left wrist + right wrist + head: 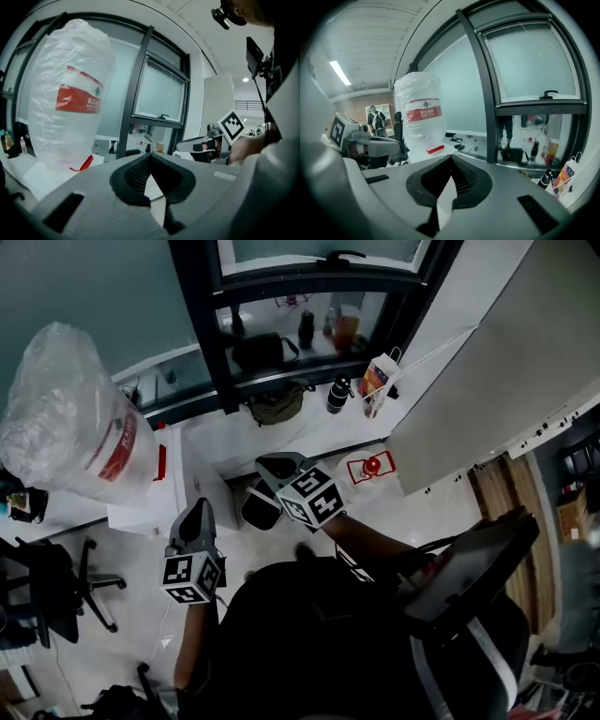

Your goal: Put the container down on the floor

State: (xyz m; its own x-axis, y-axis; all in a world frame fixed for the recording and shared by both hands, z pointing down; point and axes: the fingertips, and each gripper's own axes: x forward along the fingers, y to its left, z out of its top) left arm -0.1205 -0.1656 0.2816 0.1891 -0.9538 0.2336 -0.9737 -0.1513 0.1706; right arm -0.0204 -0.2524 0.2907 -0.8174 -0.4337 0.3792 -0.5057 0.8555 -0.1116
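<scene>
White bench [141, 512] at far left bears the plastic-wrapped container [70, 418], upright, apart from my tools. Left gripper [199, 510] and right gripper [274, 465]: fingers closed together, empty. Risk: my pinch may slip on the slick wrap, dropping or toppling it.

The person wears a black top [309, 634]. The left gripper [199, 510] and right gripper [267, 465] have grey moulded bodies with dark rectangular slots [63, 211], black ribbed pads [133, 176] and white cubes [192, 577] printed with black square markers.
</scene>
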